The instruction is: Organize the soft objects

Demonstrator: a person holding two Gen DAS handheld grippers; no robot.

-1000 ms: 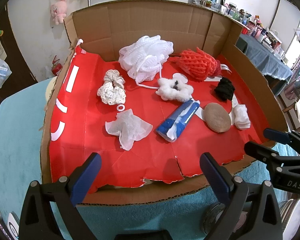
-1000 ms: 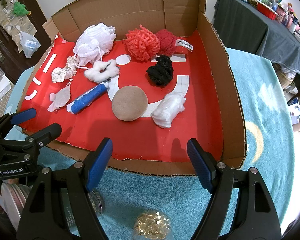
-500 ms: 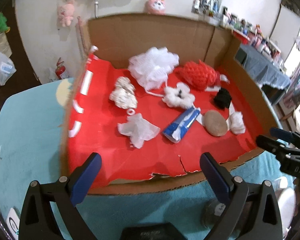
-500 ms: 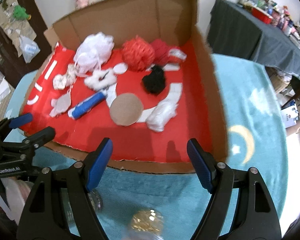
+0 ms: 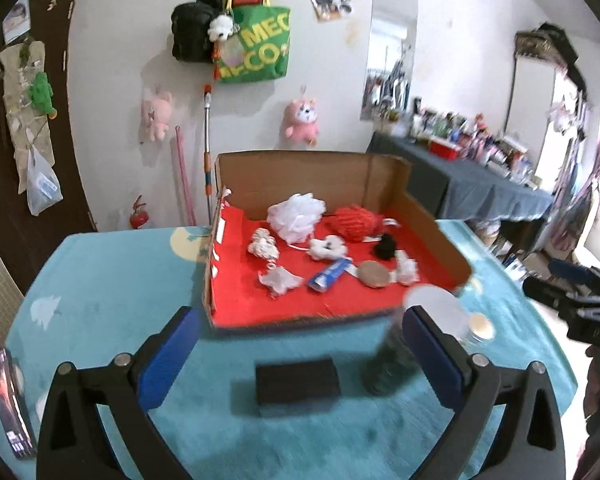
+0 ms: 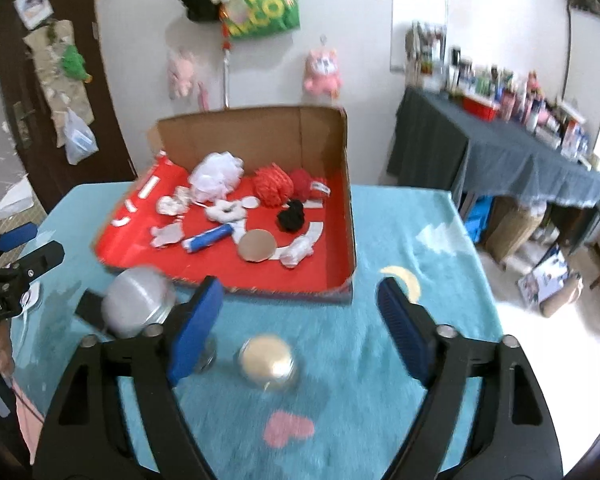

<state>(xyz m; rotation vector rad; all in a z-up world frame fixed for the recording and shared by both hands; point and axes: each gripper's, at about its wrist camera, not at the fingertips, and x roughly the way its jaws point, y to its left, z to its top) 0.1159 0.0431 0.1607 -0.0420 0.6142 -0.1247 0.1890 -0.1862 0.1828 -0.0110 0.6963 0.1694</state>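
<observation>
1. Grippers: left gripper [image 5: 300,344] and right gripper [image 6: 300,320] both hang over the teal cloth [image 6: 380,380] before the box [image 6: 352,240]; jaws of each spread wide, holding nothing.
2. Soft things lie on the box's red floor, ahead of both pairs of jaws and well apart from them.
3. Tube [image 6: 210,237] lies slantwise near the box's front edge, pad [image 6: 257,245] just right of it; the right gripper looks nearer, a judgement only.
4. Two jars [image 6: 138,306] stand between jaws and box; the reach likely must clear them.
</observation>
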